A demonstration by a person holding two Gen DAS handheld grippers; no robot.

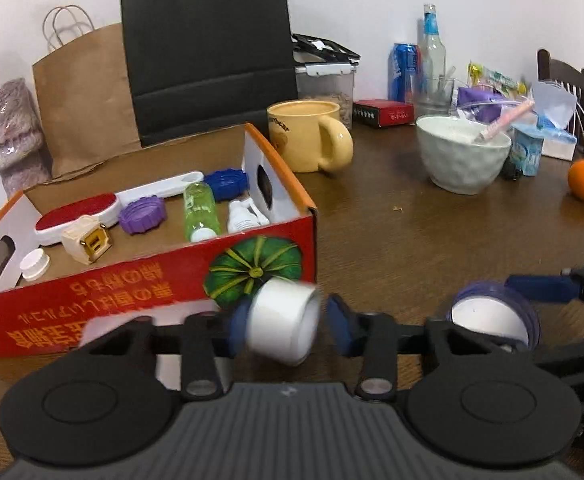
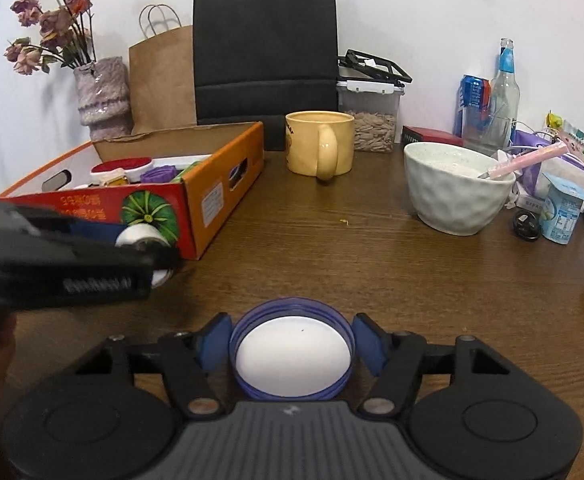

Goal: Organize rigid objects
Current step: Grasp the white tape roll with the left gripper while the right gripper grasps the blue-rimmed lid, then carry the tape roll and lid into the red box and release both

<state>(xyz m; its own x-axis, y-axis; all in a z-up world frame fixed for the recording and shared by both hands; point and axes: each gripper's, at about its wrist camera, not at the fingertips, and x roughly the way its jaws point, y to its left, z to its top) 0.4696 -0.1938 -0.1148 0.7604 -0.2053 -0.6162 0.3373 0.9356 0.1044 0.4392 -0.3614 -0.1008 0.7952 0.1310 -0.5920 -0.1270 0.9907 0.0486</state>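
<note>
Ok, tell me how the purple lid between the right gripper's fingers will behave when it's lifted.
The purple lid looks like thin rigid plastic, so probably light and stiff. Its wall is low and round, so the pads of the right gripper have little to bite on; it may slip or tilt. It lies flat on the table, so it is unlikely to roll.

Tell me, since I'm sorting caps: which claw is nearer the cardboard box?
Left claw, holding a white cap beside the cardboard box; right claw sits further out.
</note>
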